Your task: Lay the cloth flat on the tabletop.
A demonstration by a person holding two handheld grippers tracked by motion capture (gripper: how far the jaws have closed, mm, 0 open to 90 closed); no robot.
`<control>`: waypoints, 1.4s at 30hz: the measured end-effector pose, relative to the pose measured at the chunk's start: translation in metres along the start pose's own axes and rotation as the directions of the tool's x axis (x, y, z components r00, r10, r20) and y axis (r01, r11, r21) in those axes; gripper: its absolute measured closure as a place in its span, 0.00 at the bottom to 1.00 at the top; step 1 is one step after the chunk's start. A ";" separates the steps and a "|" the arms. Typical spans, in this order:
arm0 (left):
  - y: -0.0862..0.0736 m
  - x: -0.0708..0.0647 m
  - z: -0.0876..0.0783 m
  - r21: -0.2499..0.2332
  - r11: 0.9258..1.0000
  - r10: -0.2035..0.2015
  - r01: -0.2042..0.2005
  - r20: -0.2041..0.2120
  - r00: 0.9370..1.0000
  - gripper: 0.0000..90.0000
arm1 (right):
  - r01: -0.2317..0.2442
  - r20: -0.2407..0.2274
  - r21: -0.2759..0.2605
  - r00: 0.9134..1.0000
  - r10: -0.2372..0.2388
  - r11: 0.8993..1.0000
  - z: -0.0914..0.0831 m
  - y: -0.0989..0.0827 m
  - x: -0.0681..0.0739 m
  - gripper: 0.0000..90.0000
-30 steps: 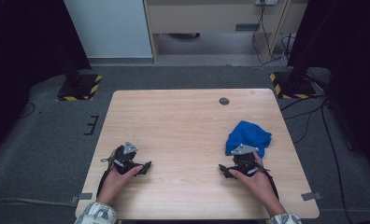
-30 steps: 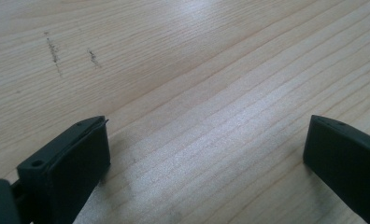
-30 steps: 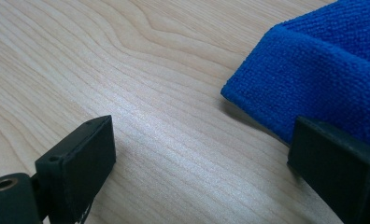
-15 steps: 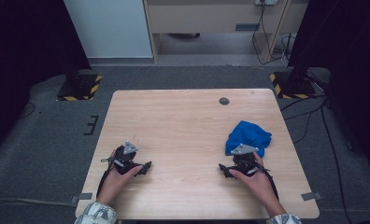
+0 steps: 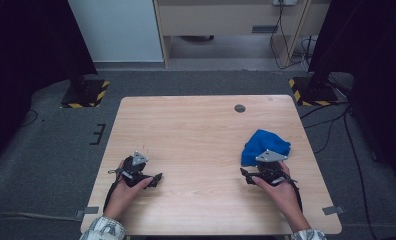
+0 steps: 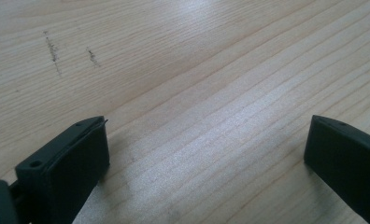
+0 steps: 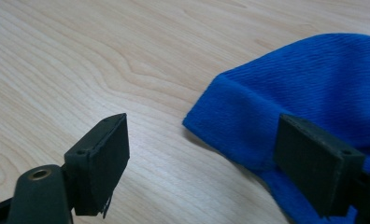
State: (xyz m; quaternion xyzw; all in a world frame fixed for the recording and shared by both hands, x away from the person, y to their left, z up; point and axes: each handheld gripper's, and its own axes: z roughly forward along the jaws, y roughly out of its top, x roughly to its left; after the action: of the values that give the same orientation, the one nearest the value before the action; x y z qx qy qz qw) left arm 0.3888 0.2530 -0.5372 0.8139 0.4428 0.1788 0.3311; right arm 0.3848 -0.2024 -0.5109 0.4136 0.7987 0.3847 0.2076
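Cloth (image 5: 263, 145) beside table (image 5: 196, 125) grommet (image 5: 240, 108) (apart)

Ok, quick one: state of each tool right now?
Left tool: open, nothing between the jaws, bare table beneath.
Right tool: open, jaws just been closing, blue cloth edge partly between them, not gripped yet.

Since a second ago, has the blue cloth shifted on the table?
No. The blue cloth lies at the same spot below the dark round hole near the table's far edge.
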 end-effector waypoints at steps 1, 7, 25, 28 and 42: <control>0.000 0.000 0.000 0.000 1.000 0.000 0.000 0.000 1.000 0.00 | -0.003 0.005 -0.003 1.000 0.003 1.000 -0.001 0.000 -0.002 0.22; 0.000 0.000 0.000 0.000 1.000 0.000 0.000 0.000 1.000 0.00 | -0.017 0.037 -0.014 0.999 0.017 1.000 -0.011 0.005 -0.012 0.22; 0.000 -0.001 0.000 0.001 1.000 0.000 0.000 -0.001 1.000 0.00 | -0.078 0.124 -0.026 0.989 0.081 0.997 -0.031 0.041 -0.073 0.11; 0.000 -0.001 0.000 0.001 1.000 0.000 0.000 -0.001 1.000 0.00 | -0.102 0.126 -0.024 0.987 0.104 0.994 -0.029 0.045 -0.081 0.11; 0.000 -0.001 0.000 0.001 1.000 0.004 -0.004 0.002 1.000 0.00 | -0.100 0.134 0.056 0.987 0.092 0.993 -0.006 0.056 -0.098 0.10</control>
State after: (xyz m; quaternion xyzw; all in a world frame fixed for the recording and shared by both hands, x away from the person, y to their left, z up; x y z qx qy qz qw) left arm 0.3882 0.2522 -0.5371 0.8151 0.4408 0.1783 0.3308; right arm 0.4654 -0.2654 -0.4620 0.4823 0.7740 0.3412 0.2277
